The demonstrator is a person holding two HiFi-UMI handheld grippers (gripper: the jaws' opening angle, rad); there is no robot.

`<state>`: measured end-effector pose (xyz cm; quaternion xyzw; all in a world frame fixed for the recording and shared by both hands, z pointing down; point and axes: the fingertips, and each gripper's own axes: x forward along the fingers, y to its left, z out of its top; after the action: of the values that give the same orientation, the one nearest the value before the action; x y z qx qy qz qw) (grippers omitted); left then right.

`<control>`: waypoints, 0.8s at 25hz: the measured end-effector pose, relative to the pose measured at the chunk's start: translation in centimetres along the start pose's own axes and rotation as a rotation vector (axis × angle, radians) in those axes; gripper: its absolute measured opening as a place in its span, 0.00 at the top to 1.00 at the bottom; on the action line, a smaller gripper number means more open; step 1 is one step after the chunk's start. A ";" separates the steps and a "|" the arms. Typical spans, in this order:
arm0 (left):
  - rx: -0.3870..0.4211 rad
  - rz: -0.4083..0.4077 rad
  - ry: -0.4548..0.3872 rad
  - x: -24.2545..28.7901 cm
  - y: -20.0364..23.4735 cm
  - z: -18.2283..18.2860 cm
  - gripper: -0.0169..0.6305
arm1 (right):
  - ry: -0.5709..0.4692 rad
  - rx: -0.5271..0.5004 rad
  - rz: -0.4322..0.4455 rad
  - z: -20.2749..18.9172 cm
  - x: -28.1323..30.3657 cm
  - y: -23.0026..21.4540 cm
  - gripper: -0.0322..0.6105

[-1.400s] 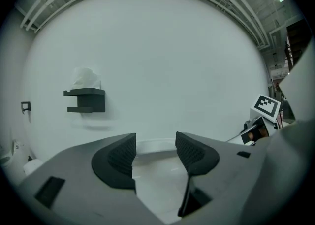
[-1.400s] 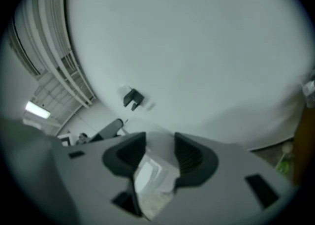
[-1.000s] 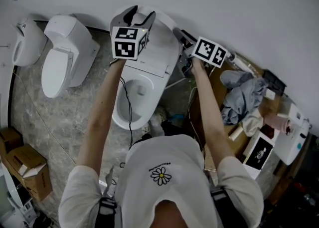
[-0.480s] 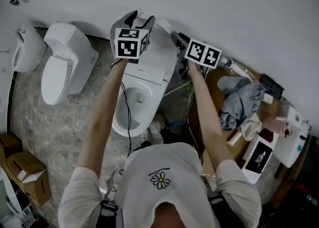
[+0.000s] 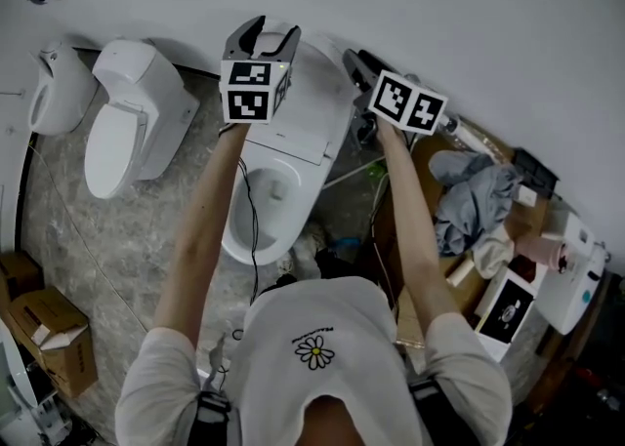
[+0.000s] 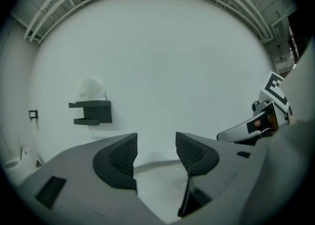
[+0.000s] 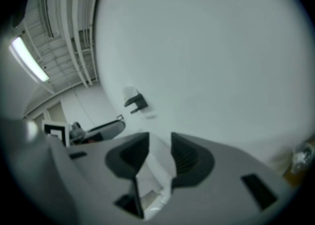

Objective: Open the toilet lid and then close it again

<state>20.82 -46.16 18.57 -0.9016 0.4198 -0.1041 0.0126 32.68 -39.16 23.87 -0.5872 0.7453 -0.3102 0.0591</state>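
As its jaws have just been closing, the right gripper (image 7: 158, 144) stands at a middling gap with a white slab in it. I take the slab to be the side rim of the toilet lid (image 5: 298, 102). That view is blurred there, so I cannot tell whether the pads pinch the rim or only bracket it. In the head view this gripper sits at about 2 o'clock of the lid's top, pointing nearly level toward the wall. The left gripper (image 6: 156, 143) has its jaws well apart and holds nothing. A white edge shows low in its gap, clear of both pads, and the gripper sits at about 11 o'clock of the lid's top.

The lid is up and tipped back toward the wall, and the bowl (image 5: 231, 226) lies uncovered at 6 o'clock of it. The opening half therefore looks done. The step in hand, as I read it, is getting a hold on the lid's upper edge to start the close.

That next move calls for a sure purchase on the rim. The top should then be drawn toward the person and down in an arc about the hinge. It should slow near the seat so the lid does not slam, with both grippers kept even so it does not twist.

Farther out, a black wall shelf (image 6: 92, 112) hangs at 9 o'clock in the left gripper view. In the head view a second toilet (image 5: 122, 132) stands at 9 o'clock and a heap of grey cloth (image 5: 471, 195) lies at 3 o'clock. Both are well apart from the lid's path.
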 end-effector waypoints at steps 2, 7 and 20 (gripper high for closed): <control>-0.025 0.020 -0.057 -1.9 0.6 2.1 0.57 | -0.074 -0.065 0.016 2.9 -1.3 2.4 0.71; -0.052 0.119 -0.182 -8.7 2.8 7.3 0.62 | -0.269 -0.277 0.042 8.4 -5.8 10.1 0.73; 0.032 0.369 -0.391 -30.3 2.3 9.9 0.92 | -0.428 -0.656 0.063 1.3 -14.4 25.0 0.84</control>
<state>2.13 -25.27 3.31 -0.8125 0.5648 0.0697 0.1264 16.64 -23.63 5.57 -0.6032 0.7934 0.0759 0.0321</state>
